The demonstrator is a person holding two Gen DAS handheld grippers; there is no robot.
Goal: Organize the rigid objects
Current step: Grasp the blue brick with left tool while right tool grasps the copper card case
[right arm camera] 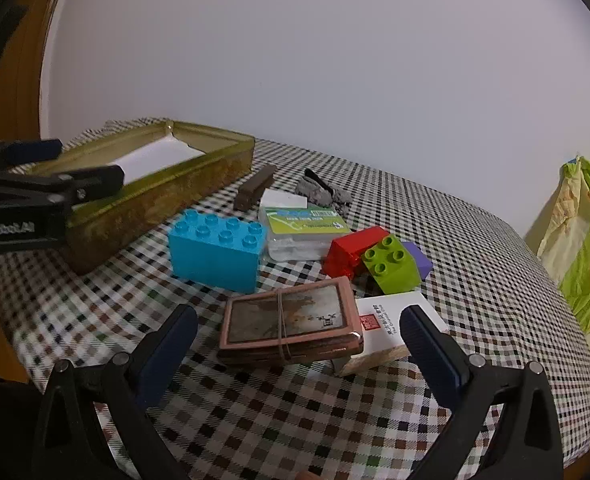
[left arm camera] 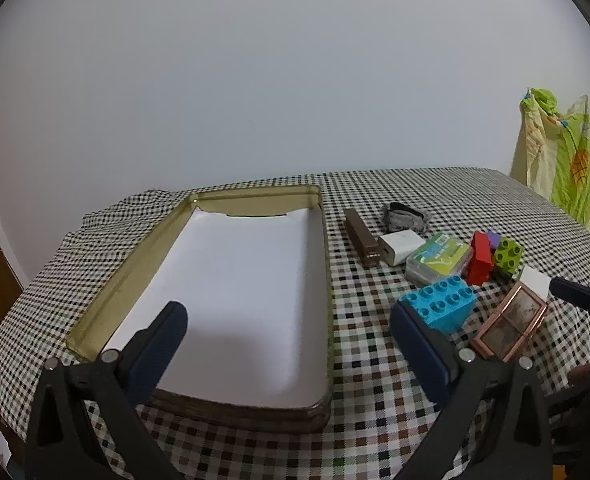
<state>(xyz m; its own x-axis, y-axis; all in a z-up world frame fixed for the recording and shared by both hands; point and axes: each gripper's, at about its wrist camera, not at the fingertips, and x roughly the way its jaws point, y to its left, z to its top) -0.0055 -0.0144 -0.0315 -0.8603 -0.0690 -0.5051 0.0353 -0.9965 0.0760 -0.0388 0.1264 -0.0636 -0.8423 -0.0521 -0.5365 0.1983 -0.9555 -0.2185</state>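
Gold-rimmed rectangular metal tray w/ white paper liner [left arm camera: 323,280] sits on my left atop checkered tablecloth [left arm camera: 375,360]. My left gripper [left arm camera: 289,344] hangs over it, jaws fully apart, nothing held. Right gripper [right arm camera: 299,344] also wide open & empty, copper-framed flat case [right arm camera: 291,320] between its fingers w/o contact. Blue studded plastic brick [right arm camera: 215,252] stands just beside tray; white card box [right arm camera: 391,320] touches case.

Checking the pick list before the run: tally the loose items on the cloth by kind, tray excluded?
Toy bricks: 4 (blue, red, green, purple)
Boxes or cases: 5 (copper, white carton, green-label clear case, white box, brown bar)
Grey bundle: 1
Total: 10
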